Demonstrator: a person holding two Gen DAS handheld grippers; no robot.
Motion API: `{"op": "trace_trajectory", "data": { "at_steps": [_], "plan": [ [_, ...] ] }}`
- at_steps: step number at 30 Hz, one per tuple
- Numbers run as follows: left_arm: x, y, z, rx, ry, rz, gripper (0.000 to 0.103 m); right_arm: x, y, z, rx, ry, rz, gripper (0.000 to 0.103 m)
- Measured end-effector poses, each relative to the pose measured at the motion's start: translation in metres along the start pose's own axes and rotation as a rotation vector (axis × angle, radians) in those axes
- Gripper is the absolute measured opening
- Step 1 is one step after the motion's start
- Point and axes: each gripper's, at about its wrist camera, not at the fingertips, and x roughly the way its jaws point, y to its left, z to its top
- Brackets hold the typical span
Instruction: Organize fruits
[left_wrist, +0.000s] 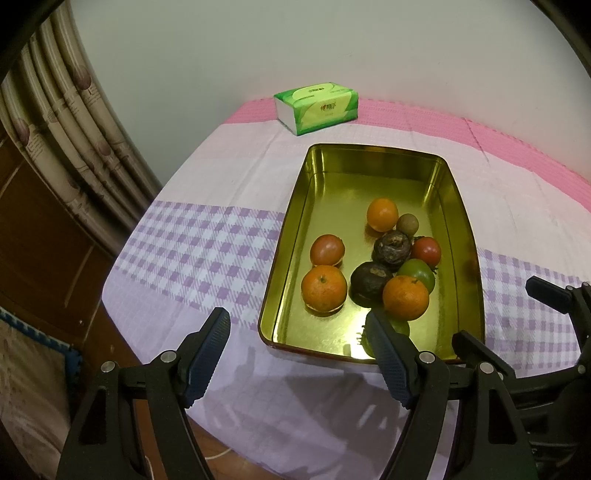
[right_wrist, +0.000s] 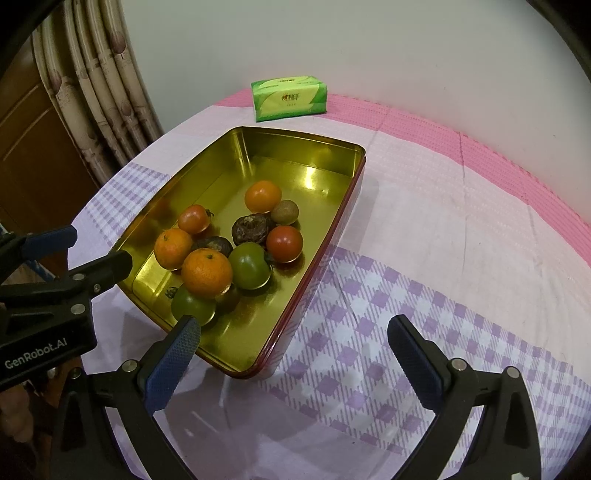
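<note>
A gold metal tray (left_wrist: 291, 258) (right_wrist: 325, 236) lies on the checked cloth and holds several fruits: oranges (left_wrist: 324, 289) (right_wrist: 207, 272), red tomatoes (left_wrist: 327, 250) (right_wrist: 284, 243), green tomatoes (left_wrist: 419, 272) (right_wrist: 249, 265), dark wrinkled fruits (left_wrist: 370, 282) (right_wrist: 252, 229) and a small brown one (left_wrist: 407, 223) (right_wrist: 284, 211). My left gripper (left_wrist: 297, 325) is open and empty at the tray's near-left corner. My right gripper (right_wrist: 293, 328) is open and empty above the tray's near-right corner. Each gripper shows in the other's view, the right (left_wrist: 554, 295) and the left (right_wrist: 74, 251).
A green tissue pack (left_wrist: 317, 107) (right_wrist: 290, 98) lies at the back on the pink strip. A curtain (left_wrist: 66, 122) and wooden furniture (left_wrist: 33, 221) stand to the left past the table's edge. A white wall is behind.
</note>
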Motion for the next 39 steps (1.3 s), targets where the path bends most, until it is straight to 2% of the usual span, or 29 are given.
{"op": "trace_trajectory", "data": {
  "at_steps": [39],
  "plan": [
    [0.0015, 0.0001, -0.0029, 0.009, 0.004, 0.005, 0.076, 0.0039, 0.0014, -0.0025, -0.005, 0.014, -0.005, 0.101]
  ]
}}
